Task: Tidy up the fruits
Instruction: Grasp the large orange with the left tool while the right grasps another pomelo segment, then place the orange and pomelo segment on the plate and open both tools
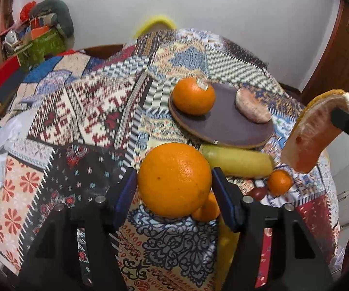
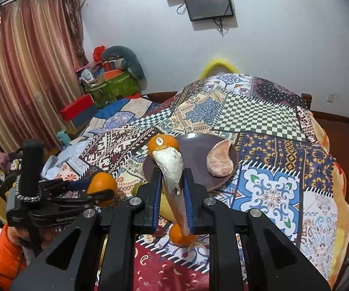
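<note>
Orange [image 1: 174, 181] clamped in my left gripper [image 1: 173, 189], pomelo wedge [image 2: 172, 167] pinched in my right gripper [image 2: 172, 189], both carried clear of the quilt toward the brown plate [image 2: 194, 145].

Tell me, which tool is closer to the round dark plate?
Right, probably. The right tool, holding a pomelo wedge, sits just before the round dark plate. The left tool, gripping a big orange, hangs farther back.
</note>
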The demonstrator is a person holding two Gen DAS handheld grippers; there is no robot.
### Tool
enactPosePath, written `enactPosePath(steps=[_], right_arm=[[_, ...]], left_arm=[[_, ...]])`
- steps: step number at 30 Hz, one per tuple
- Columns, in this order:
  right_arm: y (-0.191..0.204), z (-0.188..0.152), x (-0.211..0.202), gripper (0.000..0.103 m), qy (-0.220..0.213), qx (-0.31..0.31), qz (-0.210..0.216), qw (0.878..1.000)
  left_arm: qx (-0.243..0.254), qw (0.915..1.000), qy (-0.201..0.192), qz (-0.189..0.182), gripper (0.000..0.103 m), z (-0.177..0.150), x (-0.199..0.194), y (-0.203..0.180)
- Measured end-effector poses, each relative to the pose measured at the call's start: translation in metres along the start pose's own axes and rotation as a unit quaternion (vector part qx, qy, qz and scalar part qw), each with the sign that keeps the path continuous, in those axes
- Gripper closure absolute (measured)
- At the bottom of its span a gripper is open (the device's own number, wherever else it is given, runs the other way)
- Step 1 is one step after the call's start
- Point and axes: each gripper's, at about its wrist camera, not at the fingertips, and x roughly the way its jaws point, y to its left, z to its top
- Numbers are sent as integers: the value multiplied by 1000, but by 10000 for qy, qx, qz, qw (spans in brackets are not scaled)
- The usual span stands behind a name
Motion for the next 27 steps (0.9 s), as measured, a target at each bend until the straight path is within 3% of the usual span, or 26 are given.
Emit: enactPosePath(steps=[12, 27], right_arm=[[-14, 16, -3, 87, -202, -70, -138, 9997], [-20, 28, 45, 90, 21, -95, 127, 9999]], left_arm=[[179, 9984, -502, -203, 41, 39, -18, -27], [201, 9991, -115, -354, 41, 58, 44, -39]])
